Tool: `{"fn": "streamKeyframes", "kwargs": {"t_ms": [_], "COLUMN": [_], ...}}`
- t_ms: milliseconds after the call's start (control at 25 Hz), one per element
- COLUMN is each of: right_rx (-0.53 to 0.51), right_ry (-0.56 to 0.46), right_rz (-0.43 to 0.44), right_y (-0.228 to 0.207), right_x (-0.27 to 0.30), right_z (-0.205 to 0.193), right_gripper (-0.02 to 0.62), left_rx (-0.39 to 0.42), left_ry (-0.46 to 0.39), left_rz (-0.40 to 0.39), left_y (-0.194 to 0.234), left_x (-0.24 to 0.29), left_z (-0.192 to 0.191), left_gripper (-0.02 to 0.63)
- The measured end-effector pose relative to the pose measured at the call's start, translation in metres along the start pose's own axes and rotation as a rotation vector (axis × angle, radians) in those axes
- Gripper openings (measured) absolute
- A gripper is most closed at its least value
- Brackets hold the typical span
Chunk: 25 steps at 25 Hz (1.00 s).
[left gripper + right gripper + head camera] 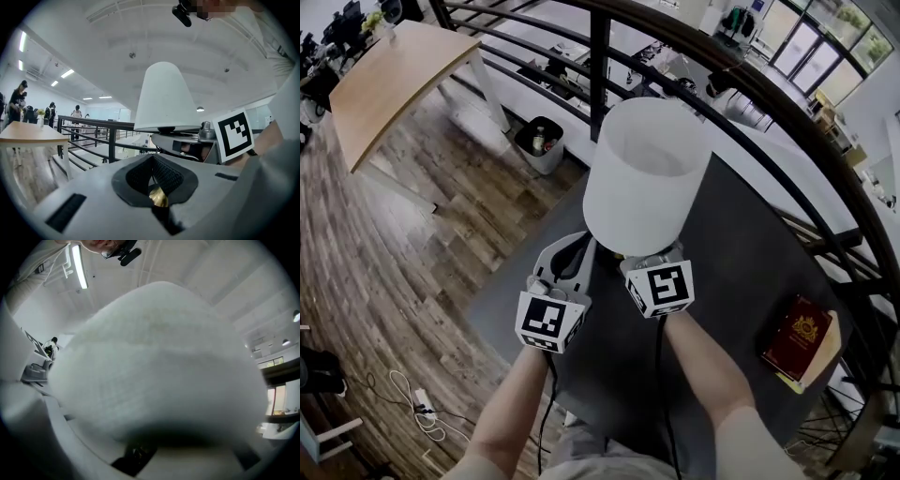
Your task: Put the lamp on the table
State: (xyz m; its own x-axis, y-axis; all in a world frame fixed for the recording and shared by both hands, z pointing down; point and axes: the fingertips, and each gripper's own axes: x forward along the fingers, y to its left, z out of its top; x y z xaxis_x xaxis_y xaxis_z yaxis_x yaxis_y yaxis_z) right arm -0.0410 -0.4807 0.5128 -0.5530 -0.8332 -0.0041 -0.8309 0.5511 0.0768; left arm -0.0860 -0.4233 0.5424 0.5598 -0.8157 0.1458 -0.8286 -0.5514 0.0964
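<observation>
We see left tongs (157,187) shut, dark pads gripping brass part (159,198) of lamp. White shade (164,101) upright, just above and beyond. Right tongs (168,140) reach under shade from right, marker cube (233,135) facing us. Dark railing (93,123) behind. Wooden bench (28,133) far left, people (18,101) beyond it.

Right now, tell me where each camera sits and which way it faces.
Head view: on the person's head, looking steeply down at the lamp, dark table, left gripper, right gripper and both forearms.
Left gripper view: on the left gripper, looking along its jaws, shut on a brass lamp part, toward the railing; the right gripper's marker cube and a sleeve show.
Right gripper view: on the right gripper, facing the shade, which fills the picture; a sleeve shows upper left.
Shared: the shade appears in all three.
</observation>
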Motion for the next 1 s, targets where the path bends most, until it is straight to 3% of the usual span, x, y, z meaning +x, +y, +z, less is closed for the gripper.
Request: {"fn": "streamKeyframes", "kwargs": {"t_ms": [280, 1000], "right_rx": [-0.005, -0.006], "right_ry": [-0.012, -0.057], "right_rz": [-0.016, -0.038], "right_y": [0.003, 0.016], "right_x": [0.006, -0.008], "right_z": [-0.016, -0.019], "right_gripper": [0.066, 0.074], "left_rx": [0.032, -0.033], "left_ry": [0.031, 0.046], "left_rz": [-0.012, 0.015], "left_y": [0.0, 0.003], "left_x": [0.008, -0.001], "left_z": [-0.026, -0.04], "left_gripper": [0.006, 0.006]}}
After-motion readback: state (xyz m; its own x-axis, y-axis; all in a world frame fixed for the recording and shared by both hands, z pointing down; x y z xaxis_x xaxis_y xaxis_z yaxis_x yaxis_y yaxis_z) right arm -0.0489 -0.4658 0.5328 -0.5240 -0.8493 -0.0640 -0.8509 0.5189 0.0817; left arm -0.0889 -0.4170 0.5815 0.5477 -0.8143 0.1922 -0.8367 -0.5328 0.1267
